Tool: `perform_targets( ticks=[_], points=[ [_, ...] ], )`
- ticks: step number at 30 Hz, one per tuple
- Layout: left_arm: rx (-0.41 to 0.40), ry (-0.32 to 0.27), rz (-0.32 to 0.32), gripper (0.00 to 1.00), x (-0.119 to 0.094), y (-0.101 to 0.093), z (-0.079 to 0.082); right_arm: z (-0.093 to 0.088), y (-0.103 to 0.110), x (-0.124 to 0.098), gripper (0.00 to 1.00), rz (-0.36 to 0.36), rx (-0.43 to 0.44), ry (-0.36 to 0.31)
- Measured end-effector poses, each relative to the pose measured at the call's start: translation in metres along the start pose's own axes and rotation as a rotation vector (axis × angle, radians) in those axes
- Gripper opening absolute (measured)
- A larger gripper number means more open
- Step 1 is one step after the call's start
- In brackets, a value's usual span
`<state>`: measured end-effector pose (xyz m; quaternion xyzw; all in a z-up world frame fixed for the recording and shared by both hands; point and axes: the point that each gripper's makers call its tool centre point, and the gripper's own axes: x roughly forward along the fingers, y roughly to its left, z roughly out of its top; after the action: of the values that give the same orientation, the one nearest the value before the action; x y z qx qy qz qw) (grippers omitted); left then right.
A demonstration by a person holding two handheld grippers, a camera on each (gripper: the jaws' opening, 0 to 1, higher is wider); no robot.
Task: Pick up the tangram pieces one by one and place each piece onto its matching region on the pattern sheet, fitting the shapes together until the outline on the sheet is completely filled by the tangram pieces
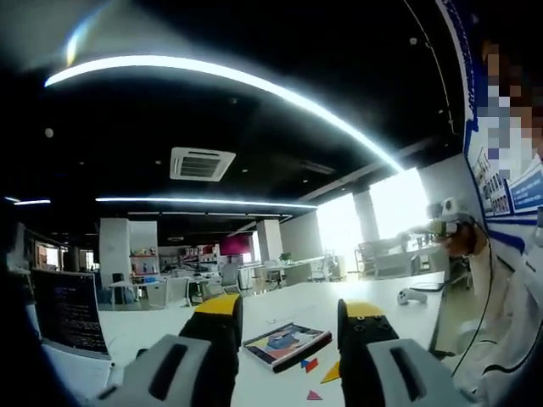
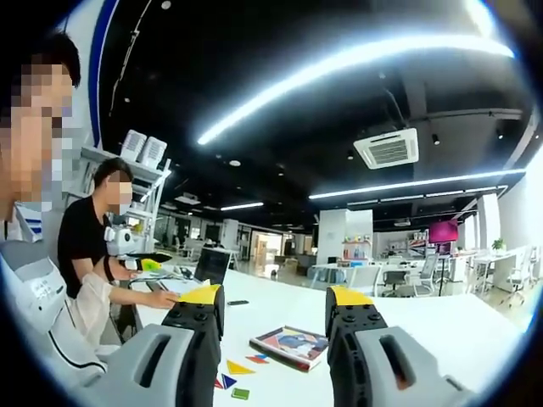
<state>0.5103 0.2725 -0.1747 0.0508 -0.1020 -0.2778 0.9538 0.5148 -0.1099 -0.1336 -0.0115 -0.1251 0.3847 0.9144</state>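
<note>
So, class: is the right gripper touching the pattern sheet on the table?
Apart. In the right gripper view the right gripper has its jaws open and raised, and the pattern sheet lies flat on the white table beyond them, with bare tabletop between.

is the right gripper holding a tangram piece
No. The right gripper is open with nothing between its jaws, and the tangram pieces lie loose on the white table beside the pattern sheet.

No text can be read in either view. The dark screen (image 1: 69, 312) at the left of the left gripper view carries lines of writing, and the blue and white wall poster (image 1: 502, 182) at its right carries print, but both are too small and blurred to make out.
</note>
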Motion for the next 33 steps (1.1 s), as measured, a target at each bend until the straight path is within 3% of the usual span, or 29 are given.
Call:
perform_targets(
  ticks=[8,20,27,33],
  points=[
    [0.010,0.022,-0.007,0.45,-0.001,0.000,-0.004,-0.010,0.001,0.002,0.48,0.005,-0.009,0.042],
    [0.003,0.034,0.032,0.40,-0.009,0.010,-0.006,-0.021,0.007,0.008,0.48,0.026,0.009,0.083],
    [-0.008,0.076,0.045,0.47,-0.009,0.016,-0.015,-0.028,0.008,0.010,0.51,0.026,0.006,0.117],
    [0.000,0.091,0.034,0.48,-0.008,0.013,-0.017,-0.034,0.012,0.013,0.51,0.029,-0.004,0.135]
  ],
)
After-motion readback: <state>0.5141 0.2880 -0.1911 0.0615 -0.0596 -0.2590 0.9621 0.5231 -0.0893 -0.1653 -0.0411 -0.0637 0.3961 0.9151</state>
